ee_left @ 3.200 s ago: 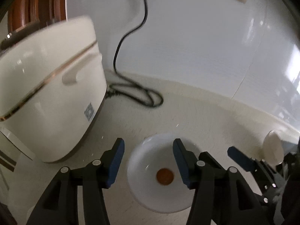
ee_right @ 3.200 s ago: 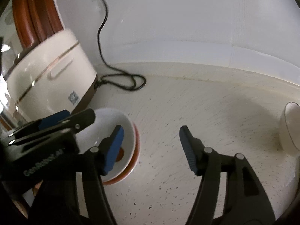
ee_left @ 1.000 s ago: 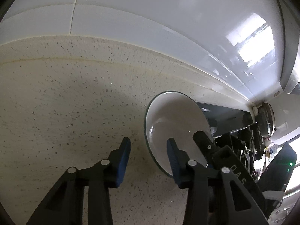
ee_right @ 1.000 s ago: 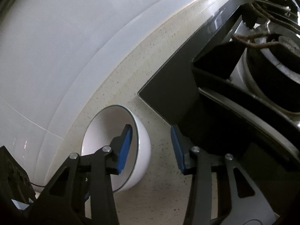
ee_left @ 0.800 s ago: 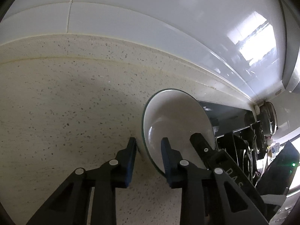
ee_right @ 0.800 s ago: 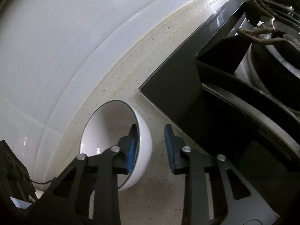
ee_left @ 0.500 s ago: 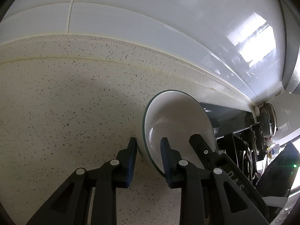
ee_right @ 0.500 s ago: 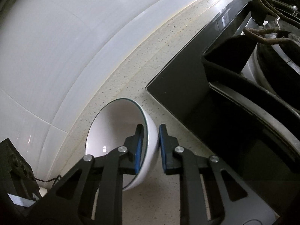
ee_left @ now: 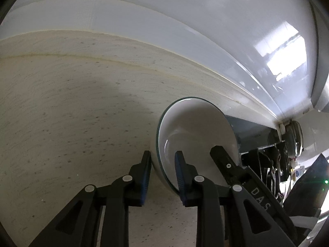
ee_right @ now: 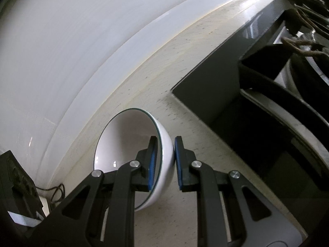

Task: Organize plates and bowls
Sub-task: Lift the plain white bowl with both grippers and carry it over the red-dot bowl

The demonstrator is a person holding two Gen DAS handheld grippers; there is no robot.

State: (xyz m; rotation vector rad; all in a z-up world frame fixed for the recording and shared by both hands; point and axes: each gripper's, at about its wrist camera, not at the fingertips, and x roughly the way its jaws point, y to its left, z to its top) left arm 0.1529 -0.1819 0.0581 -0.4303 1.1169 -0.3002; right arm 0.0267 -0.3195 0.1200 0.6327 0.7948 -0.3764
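Observation:
A white bowl (ee_left: pixel 195 127) with a thin green rim stands tilted on the speckled countertop (ee_left: pixel 72 113). My left gripper (ee_left: pixel 162 164) is shut on the bowl's left rim, one blue pad outside and one inside. On the opposite rim of the same white bowl (ee_right: pixel 127 138), my right gripper (ee_right: pixel 164 154) is shut too, one pad inside and one against the outer wall. The right gripper's black finger (ee_left: pixel 226 164) shows inside the bowl in the left wrist view.
A black glass cooktop (ee_right: pixel 216 86) with dark pan supports (ee_right: pixel 287 103) lies just right of the bowl. A white glossy wall (ee_right: pixel 82 41) runs behind the counter. A black cable (ee_right: pixel 55 191) lies at the far left. Bare countertop stretches left of the bowl.
Both grippers left the stacked bowl by the rice cooker and came to this bowl. Over the last second both closed from open onto its rim, and the bowl has shifted slightly.

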